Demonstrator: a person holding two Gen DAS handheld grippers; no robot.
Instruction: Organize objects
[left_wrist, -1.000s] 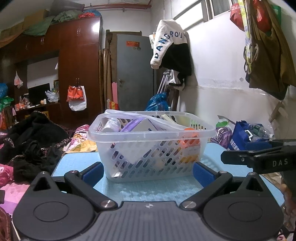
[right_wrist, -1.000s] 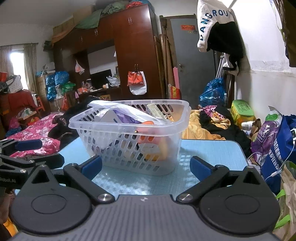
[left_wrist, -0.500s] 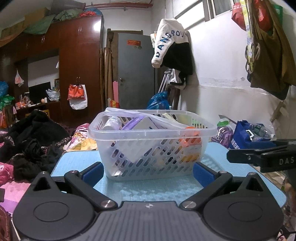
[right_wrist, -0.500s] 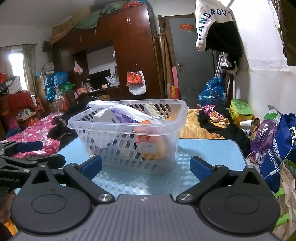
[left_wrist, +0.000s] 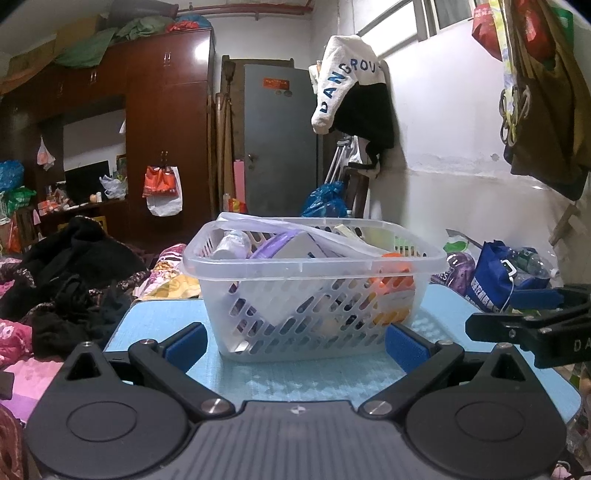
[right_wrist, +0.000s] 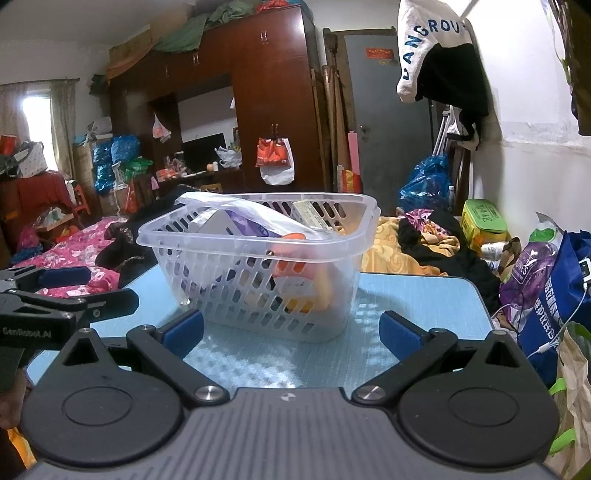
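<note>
Left gripper (left_wrist: 295, 341) hovering low over light blue table (left_wrist: 295, 376), jaws spread wide, gripping nothing. Right gripper (right_wrist: 291, 334) doing likewise, "GenRobot.AI" showing on left tool at frame edge. Clear perforated basket (left_wrist: 314, 291) sitting mid-table, holding bottle (left_wrist: 231, 245), orange items. Beyond: dark wooden wardrobe (left_wrist: 166, 129), grey door (left_wrist: 280, 147), hanging garment (left_wrist: 347, 85) reading "DANGROU".

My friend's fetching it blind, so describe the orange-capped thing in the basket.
Find the blue table, where a clear slotted basket stands. At the basket's right end sits the orange-capped container, the only orange item among white and purple packs.
</note>
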